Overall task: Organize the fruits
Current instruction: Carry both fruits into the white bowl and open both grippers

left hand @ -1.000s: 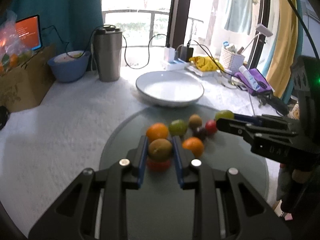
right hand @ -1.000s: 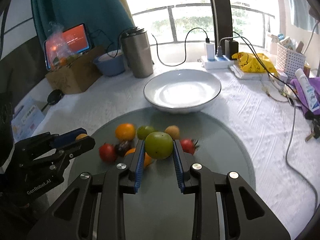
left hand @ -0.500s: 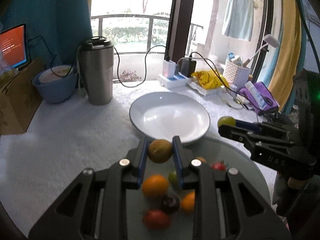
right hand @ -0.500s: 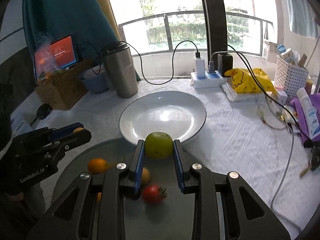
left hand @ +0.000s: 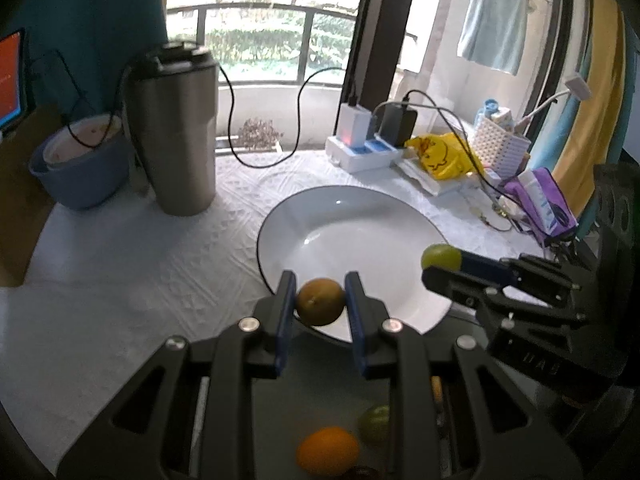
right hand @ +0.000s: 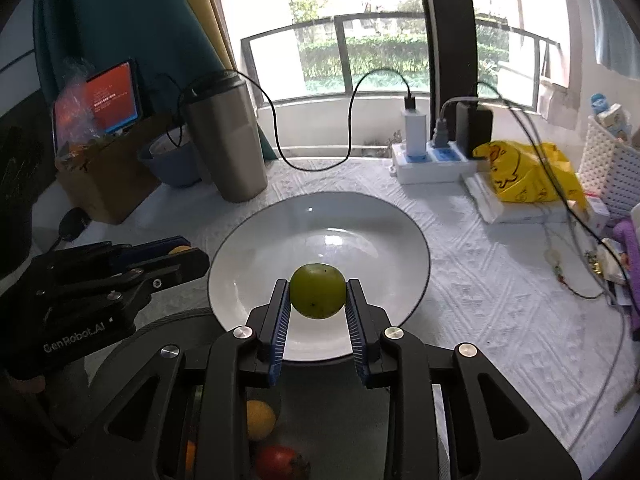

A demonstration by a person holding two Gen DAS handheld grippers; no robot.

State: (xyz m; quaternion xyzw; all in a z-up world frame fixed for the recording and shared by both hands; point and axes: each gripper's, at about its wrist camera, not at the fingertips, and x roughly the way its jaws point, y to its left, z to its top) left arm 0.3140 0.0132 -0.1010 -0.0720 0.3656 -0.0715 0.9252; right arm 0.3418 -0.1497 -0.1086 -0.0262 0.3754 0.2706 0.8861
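My left gripper (left hand: pixel 320 300) is shut on a brownish-orange fruit (left hand: pixel 320 301) and holds it over the near-left rim of the white plate (left hand: pixel 360 216). My right gripper (right hand: pixel 317 298) is shut on a green fruit (right hand: pixel 317 296) and holds it over the near part of the plate (right hand: pixel 280 224). The right gripper also shows in the left wrist view (left hand: pixel 436 264), with the green fruit (left hand: pixel 440 256) at its tip. The left gripper shows in the right wrist view (right hand: pixel 188 258). Loose fruits lie below on the grey round mat: an orange (left hand: pixel 326 450), a green one (left hand: pixel 374 422), a yellow one (right hand: pixel 260 418), a red one (right hand: pixel 280 460).
A steel tumbler (left hand: pixel 176 132) and a blue bowl (left hand: pixel 80 168) stand behind and left of the plate. A power strip with chargers (left hand: pixel 364 152), a yellow bag (left hand: pixel 440 156) and a white basket (left hand: pixel 500 144) sit at the back right. A cardboard box (right hand: pixel 108 176) stands at the left.
Both grippers have moved forward and up from the grey mat with their fruits, and now hang over the plate. The loose fruits have dropped to the bottom of both views.
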